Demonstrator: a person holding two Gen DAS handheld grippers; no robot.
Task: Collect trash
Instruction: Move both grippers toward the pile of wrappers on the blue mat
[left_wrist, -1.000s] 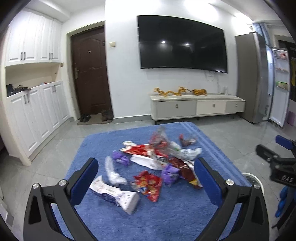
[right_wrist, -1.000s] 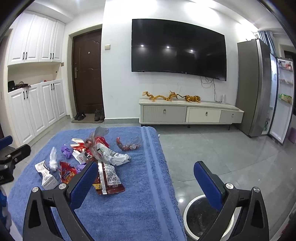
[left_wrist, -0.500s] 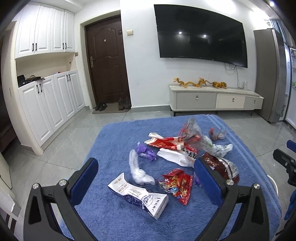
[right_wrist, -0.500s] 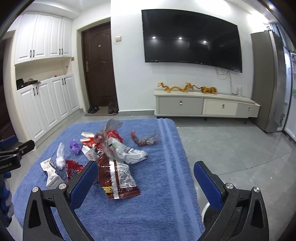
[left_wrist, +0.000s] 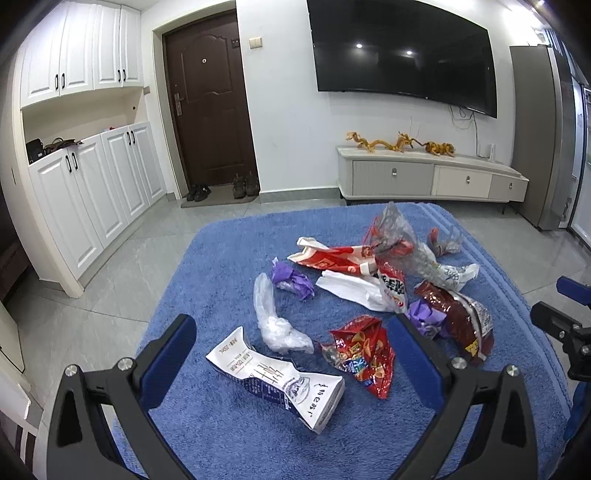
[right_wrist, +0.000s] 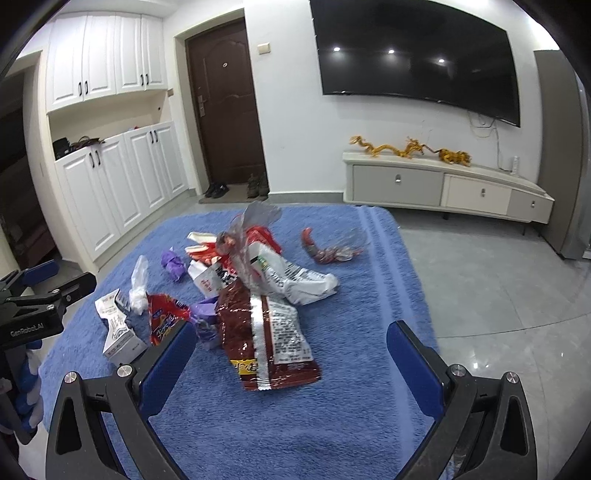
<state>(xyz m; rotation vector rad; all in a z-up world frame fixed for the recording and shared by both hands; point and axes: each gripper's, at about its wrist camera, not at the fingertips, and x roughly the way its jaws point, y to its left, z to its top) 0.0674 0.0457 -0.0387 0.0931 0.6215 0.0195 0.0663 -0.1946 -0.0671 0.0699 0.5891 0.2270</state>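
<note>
Left wrist view: the left gripper hangs above the blue rug with its jaws wide apart and nothing between them. The crushed white carton lies at lower centre, framed by the two fingers and nearest to them. Just right of it lies the red snack bag; the clear plastic wad lies just above it. The remaining litter spreads toward the centre right of the frame. Judged target: the carton. Lower straight down, straddle its narrow waist rather than its flared end, and press the pads into the pile so that the lower edge is caught.

Right wrist view: the right gripper is likewise spread, holding nothing. The dark red foil wrapper lies at centre, between the fingers. The white printed bag overlaps its upper end, and a purple scrap touches its left side. Foil is likely to slip; grip the free lower end, well clear of the overlap, and lift slowly so that neighbouring pieces are not dragged. No bin shows in either view.
</note>
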